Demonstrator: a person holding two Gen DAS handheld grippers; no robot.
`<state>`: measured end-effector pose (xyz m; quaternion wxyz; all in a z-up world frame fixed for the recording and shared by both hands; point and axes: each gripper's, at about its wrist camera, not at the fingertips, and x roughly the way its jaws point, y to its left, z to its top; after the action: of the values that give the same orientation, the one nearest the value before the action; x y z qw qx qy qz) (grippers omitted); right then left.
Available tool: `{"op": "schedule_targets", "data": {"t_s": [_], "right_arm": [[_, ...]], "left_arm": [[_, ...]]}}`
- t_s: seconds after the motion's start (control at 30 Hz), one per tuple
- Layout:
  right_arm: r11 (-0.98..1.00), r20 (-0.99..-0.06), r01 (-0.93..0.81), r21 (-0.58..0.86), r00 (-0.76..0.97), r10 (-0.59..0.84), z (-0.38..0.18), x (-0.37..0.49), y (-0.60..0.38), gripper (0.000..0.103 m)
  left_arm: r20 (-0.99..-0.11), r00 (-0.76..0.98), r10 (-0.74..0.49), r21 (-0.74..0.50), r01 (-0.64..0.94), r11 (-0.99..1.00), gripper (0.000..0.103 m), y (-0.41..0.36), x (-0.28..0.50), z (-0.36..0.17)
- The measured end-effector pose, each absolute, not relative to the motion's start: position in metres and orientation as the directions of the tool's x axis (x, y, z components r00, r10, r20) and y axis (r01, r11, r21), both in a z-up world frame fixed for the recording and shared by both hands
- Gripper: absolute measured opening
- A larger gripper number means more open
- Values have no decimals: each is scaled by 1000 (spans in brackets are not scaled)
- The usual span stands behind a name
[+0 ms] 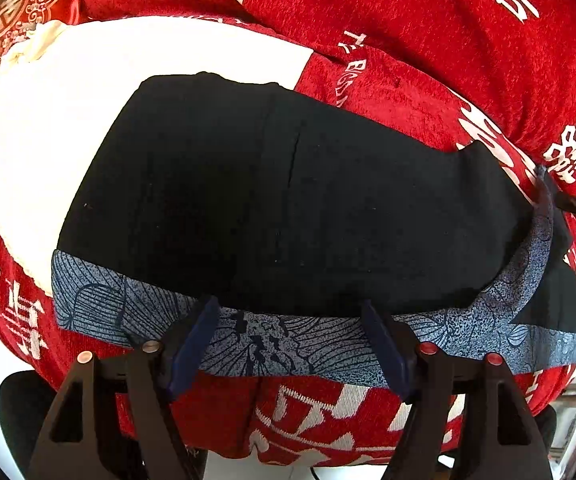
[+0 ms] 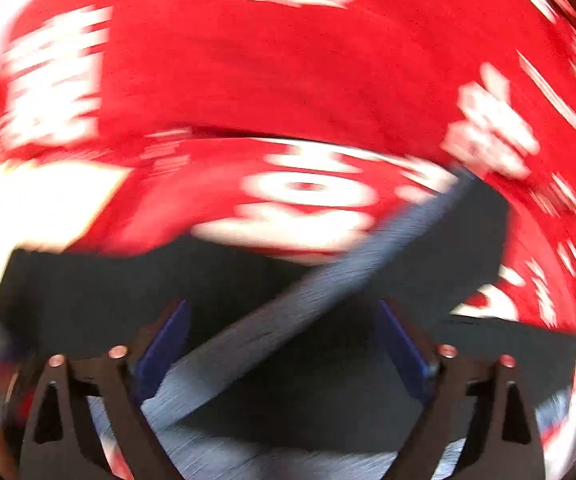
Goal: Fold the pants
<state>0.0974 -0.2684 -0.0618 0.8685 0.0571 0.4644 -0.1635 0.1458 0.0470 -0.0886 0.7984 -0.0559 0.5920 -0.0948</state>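
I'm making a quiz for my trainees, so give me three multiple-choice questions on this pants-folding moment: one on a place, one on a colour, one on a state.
1. Where do the black pants with the blue-grey patterned band lie?
A. on a red blanket with white lettering
B. on a wooden floor
C. in a plastic basket

2. What colour are the pads of the left claw?
A. yellow
B. dark blue
C. white

3. How do the left claw's jaws stand?
A. clamped shut on the blanket
B. hidden from view
C. open, spread at the patterned band

Answers: 1 A, the red blanket surrounds the pants. 2 B, both pads are dark blue. 3 C, a wide gap shows between them.
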Motion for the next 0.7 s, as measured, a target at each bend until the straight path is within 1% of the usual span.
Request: {"op": "schedule_targets", "data": {"t_s": [0.03,0.07,0.1,0.17,0.27,0.33,0.37,0.4,0.43,0.47,0.57,0.63,0.7], "right_arm": [[901,-860,430,-63,434,-268,-67,113,-292,97],[873,-886,484,-62,376,-271,-73,124,-311,97],[852,-914,521,-41,326,-243,-81,136,-330,97],[827,-948,562,-17,254,-192,-98,156,-355,97],[833,-957,542,-107,172,-235,-118,177,-367,97],[833,-958,531,-157,122,-259,-129,180,-372,82],[841,-954,526,-126,168,-248,-125,176,-373,52],[840,-949,535,-92,207,-236,-117,169,-375,14],[837,-952,546,-38,235,-197,-111,160,-378,8],[824,-946,567,9,272,-177,-101,146,-380,7],[788,-899,609,86,388,-202,-74,92,-379,7],[737,-864,659,150,450,-226,-63,32,-382,7],[698,-844,692,184,475,-248,-62,-17,-387,7]], "left_arm": [[-935,280,-220,-204,84,975,75,42,145,-90],[-935,277,-222,-207,80,975,75,43,147,-90],[-935,277,-221,-207,81,975,75,44,143,-88],[-937,275,-216,-200,85,976,75,46,139,-88],[-940,273,-206,-187,93,978,75,43,140,-90],[-939,272,-209,-190,95,977,75,42,141,-90],[-939,271,-212,-193,96,977,75,42,140,-90],[-939,269,-213,-194,96,976,75,43,140,-90],[-940,267,-211,-192,96,977,75,42,141,-90],[-942,265,-208,-189,96,977,75,42,141,-90],[-947,249,-204,-189,84,978,75,40,140,-87],[-945,227,-236,-222,84,971,75,38,137,-84],[-941,212,-264,-247,101,964,75,30,134,-80]]}}
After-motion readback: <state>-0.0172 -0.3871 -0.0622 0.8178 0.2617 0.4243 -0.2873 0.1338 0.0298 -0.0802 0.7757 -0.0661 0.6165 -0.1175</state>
